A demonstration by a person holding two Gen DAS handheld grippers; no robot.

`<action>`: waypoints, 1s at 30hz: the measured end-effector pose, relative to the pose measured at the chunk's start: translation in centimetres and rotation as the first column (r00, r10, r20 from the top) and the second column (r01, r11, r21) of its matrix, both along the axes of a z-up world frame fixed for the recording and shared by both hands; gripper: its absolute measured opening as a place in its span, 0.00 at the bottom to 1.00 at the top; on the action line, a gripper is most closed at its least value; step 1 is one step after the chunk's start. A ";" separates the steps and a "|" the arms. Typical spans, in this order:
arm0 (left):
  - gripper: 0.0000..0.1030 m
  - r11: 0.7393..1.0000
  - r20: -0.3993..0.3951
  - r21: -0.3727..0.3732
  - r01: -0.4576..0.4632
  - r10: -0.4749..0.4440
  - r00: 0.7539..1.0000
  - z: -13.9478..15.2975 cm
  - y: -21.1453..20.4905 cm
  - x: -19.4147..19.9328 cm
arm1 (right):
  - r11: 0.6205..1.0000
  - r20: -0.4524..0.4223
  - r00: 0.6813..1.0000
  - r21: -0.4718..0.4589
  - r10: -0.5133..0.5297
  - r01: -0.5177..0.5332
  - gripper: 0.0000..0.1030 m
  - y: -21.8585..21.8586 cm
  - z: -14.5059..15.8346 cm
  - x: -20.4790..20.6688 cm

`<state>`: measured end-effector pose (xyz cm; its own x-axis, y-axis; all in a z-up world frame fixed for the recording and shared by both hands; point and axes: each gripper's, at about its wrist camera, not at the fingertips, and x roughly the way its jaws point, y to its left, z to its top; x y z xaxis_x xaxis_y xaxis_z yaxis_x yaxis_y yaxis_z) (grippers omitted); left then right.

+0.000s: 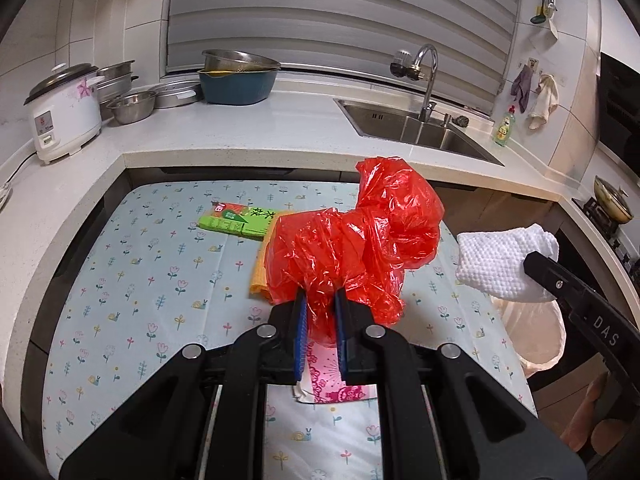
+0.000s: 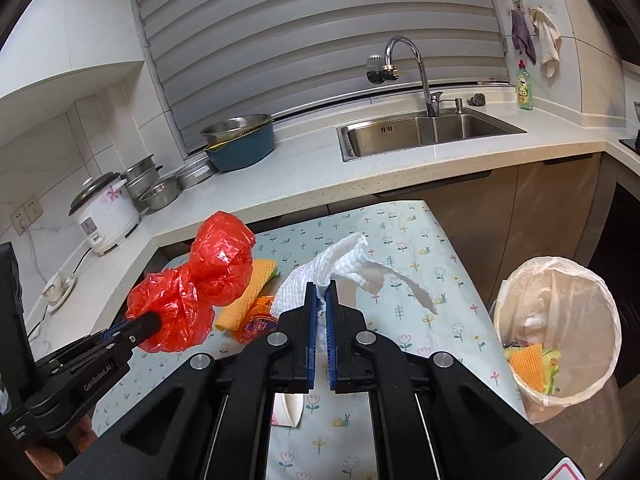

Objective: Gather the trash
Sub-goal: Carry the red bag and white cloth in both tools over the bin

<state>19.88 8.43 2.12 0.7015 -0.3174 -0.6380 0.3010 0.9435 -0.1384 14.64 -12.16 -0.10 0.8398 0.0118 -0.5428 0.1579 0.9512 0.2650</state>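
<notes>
My left gripper [image 1: 321,294] is shut on a crumpled red plastic bag [image 1: 356,236] and holds it above the patterned table [image 1: 132,280]; the bag also shows in the right wrist view [image 2: 200,280]. My right gripper [image 2: 321,290] is shut on a white textured cloth [image 2: 344,268], held above the table; it also shows in the left wrist view [image 1: 500,260]. A trash bin with a pale liner [image 2: 560,320] stands to the right of the table, with scraps inside. On the table lie a green packet [image 1: 236,218], an orange cloth [image 1: 260,276] and a pink wrapper [image 1: 336,388].
A white L-shaped counter [image 1: 240,136] wraps the table's far and left sides, with a rice cooker [image 1: 64,116], metal bowls [image 1: 132,106], a blue basin [image 1: 238,82] and a sink [image 1: 416,128]. A stove with a pan [image 1: 612,200] is at the right.
</notes>
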 end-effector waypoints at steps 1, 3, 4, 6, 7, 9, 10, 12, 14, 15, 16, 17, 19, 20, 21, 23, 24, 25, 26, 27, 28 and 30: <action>0.11 1.000 0.000 0.001 0.009 -0.009 1.000 0.1 -0.6 -0.3 | 1.000 0.003 1.000 0.002 -0.006 0.006 0.04 -0.3 0.1 -0.3; 0.11 1.000 0.003 0.005 0.025 -0.025 1.000 0.2 -1.7 -0.8 | 1.000 0.008 1.000 0.009 -0.023 0.023 0.04 -1.4 0.1 -1.0; 0.11 0.999 0.003 0.007 0.035 -0.035 0.999 0.2 -2.3 -1.0 | 1.000 0.010 1.000 0.011 -0.029 0.029 0.04 -1.8 0.1 -1.5; 0.11 0.999 0.005 0.010 0.051 -0.051 0.999 0.3 -3.5 -1.5 | 0.999 0.014 0.999 0.016 -0.046 0.046 0.04 -2.9 0.1 -2.2; 0.11 0.998 0.005 0.014 0.061 -0.061 0.998 0.3 -4.1 -1.7 | 0.998 0.016 0.998 0.018 -0.054 0.054 0.04 -3.5 0.2 -2.5; 0.11 0.997 0.006 0.022 0.079 -0.079 0.997 0.4 -5.4 -2.1 | 0.997 0.020 0.997 0.025 -0.073 0.072 0.04 -4.7 0.2 -3.2; 0.11 0.996 0.006 0.025 0.087 -0.088 0.996 0.3 -6.0 -2.4 | 0.996 0.022 0.996 0.028 -0.083 0.082 0.04 -5.3 0.2 -3.5; 0.11 0.994 0.006 0.032 0.105 -0.106 0.994 0.3 -7.3 -2.7 | 0.994 0.023 0.994 0.035 -0.102 0.101 0.04 -6.5 0.2 -4.1; 0.11 0.991 0.007 0.040 0.125 -0.125 0.992 0.3 -8.6 -3.2 | 0.992 0.023 0.992 0.042 -0.120 0.119 0.04 -7.6 0.1 -4.7; 0.11 0.990 0.006 0.042 0.135 -0.135 0.991 0.3 -9.2 -3.4 | 0.990 0.023 0.991 0.045 -0.131 0.130 0.04 -8.2 0.0 -5.1; 0.11 0.988 0.006 0.045 0.145 -0.146 0.989 0.2 -9.9 -3.6 | 0.989 0.023 0.990 0.048 -0.141 0.139 0.04 -8.8 -0.1 -5.4; 0.11 0.987 0.005 0.048 0.155 -0.156 0.988 0.2 -10.7 -3.8 | 0.988 0.022 0.988 0.051 -0.150 0.149 0.04 -9.4 -0.2 -5.8; 0.11 0.983 0.002 0.052 0.175 -0.175 0.985 0.0 -12.0 -4.1 | 0.984 0.020 0.985 0.055 -0.170 0.169 0.04 -10.6 -0.4 -6.4; 0.11 0.981 0.000 0.054 0.185 -0.185 0.983 -0.1 -12.7 -4.2 | 0.982 0.018 0.983 0.056 -0.180 0.179 0.04 -11.1 -0.5 -6.7; 0.11 0.979 -0.003 0.056 0.196 -0.196 0.981 -0.2 -13.4 -4.4 | 0.980 0.017 0.981 0.057 -0.191 0.189 0.04 -11.8 -0.6 -7.1; 0.11 0.974 -0.010 0.059 0.217 -0.217 0.976 -0.4 -14.8 -4.6 | 0.976 0.013 0.978 0.059 -0.210 0.209 0.04 -13.0 -0.8 -7.7; 0.11 0.972 -0.015 0.058 0.228 -0.228 0.974 -0.5 -15.6 -4.8 | 0.974 0.011 0.975 0.061 -0.221 0.220 0.04 -13.6 -1.0 -8.0; 0.11 0.968 -0.022 0.055 0.243 -0.242 0.970 -0.7 -16.4 -4.9 | 0.971 0.008 0.973 0.061 -0.232 0.231 0.04 -14.2 -1.1 -8.4; 0.11 0.965 -0.031 0.055 0.257 -0.255 0.966 -0.9 -17.2 -5.0 | 0.968 0.005 0.970 0.063 -0.244 0.243 0.04 -14.9 -1.3 -8.7; 0.11 0.961 -0.039 0.055 0.272 -0.270 0.962 -1.2 -18.0 -5.0 | 0.965 0.002 0.967 0.065 -0.255 0.255 0.04 -15.5 -1.4 -9.1; 0.11 0.957 -0.047 0.056 0.286 -0.284 0.958 -1.4 -18.8 -5.1 | 0.962 0.000 0.964 0.066 -0.265 0.265 0.04 -16.1 -1.6 -9.4; 0.11 0.948 -0.060 0.059 0.314 -0.310 0.949 -1.9 -20.6 -5.3 | 0.955 -0.007 0.957 0.071 -0.289 0.288 0.04 -17.4 -1.9 -10.0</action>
